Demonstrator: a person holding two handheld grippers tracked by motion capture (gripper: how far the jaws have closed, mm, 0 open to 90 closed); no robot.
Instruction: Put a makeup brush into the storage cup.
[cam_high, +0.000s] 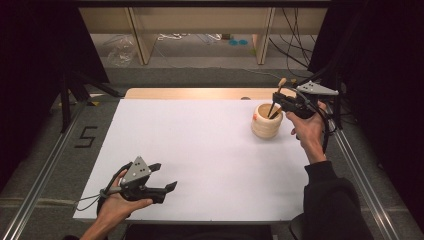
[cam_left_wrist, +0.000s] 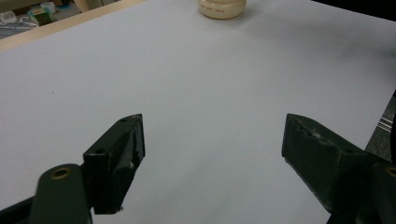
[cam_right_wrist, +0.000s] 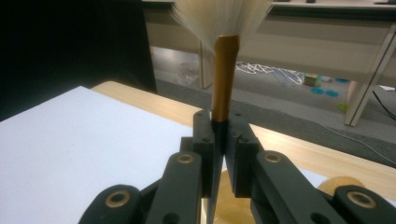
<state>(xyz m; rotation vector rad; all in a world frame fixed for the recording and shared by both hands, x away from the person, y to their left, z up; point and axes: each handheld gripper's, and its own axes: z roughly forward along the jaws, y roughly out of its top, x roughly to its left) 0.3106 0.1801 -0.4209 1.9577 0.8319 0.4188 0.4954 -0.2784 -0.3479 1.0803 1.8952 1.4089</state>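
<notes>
A cream ribbed holder (cam_high: 267, 121) stands at the far right of the white table top (cam_high: 200, 150); its base shows far off in the left gripper view (cam_left_wrist: 222, 8). My right gripper (cam_high: 281, 99) hangs just above the holder's mouth, shut on a brush (cam_high: 277, 97) whose dark handle slants down into the holder. In the right gripper view the jaws pinch the brush's gold ferrule (cam_right_wrist: 225, 70), with pale bristles fanning above. My left gripper (cam_high: 165, 176) rests low at the near left, open, with nothing between its fingers (cam_left_wrist: 119, 158).
A bare wooden strip (cam_high: 200, 93) runs along the table's far edge. Metal rails (cam_high: 360, 175) flank both sides. Shelving legs and cables (cam_high: 290, 40) stand on the floor beyond. Broad white surface lies between the two grippers.
</notes>
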